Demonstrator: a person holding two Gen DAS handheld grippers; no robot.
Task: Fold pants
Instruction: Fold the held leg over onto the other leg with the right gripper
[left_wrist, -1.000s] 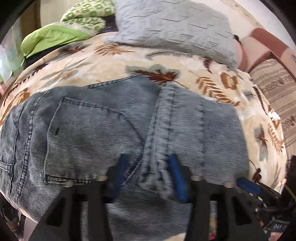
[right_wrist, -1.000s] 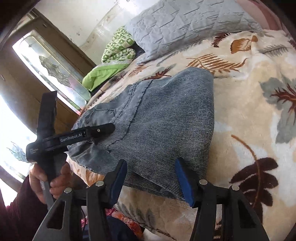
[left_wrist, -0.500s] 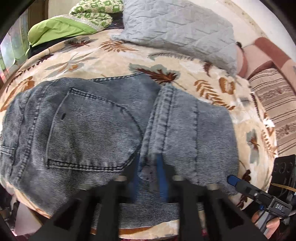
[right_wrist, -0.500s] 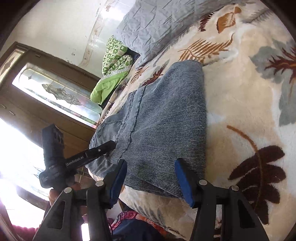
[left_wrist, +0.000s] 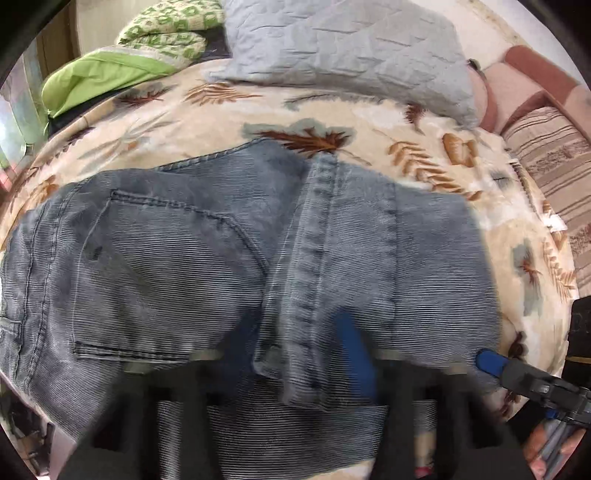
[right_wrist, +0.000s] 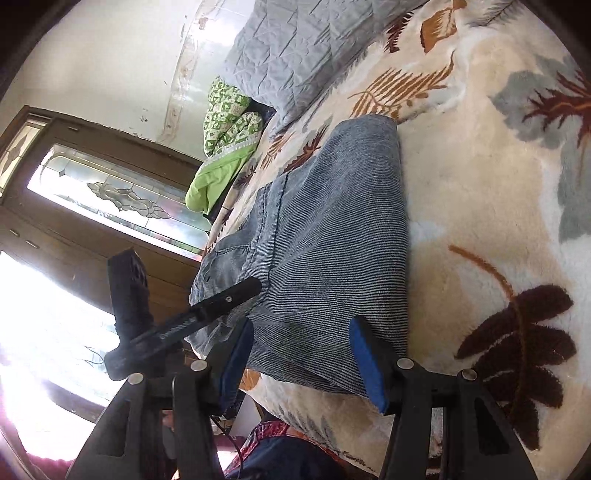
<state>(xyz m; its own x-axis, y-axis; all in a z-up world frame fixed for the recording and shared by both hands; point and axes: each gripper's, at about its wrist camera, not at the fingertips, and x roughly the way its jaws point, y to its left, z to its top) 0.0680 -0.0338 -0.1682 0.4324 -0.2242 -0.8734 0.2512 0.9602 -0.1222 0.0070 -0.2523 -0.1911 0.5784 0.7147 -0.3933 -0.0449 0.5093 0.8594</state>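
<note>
Leaf-print blanket covering bed, grey quilted pillow lying at head, green bedding sitting beside it, daylight glaring through leaded-glass window, white wall behind.

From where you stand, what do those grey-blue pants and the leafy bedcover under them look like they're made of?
The pants look like washed, faded denim: fine ribbed lines, double-stitched seams and a sewn pocket. The bedcover looks like plush fleece, matte with a fuzzy nap around its printed leaves, though the exact fibre is unclear.
</note>
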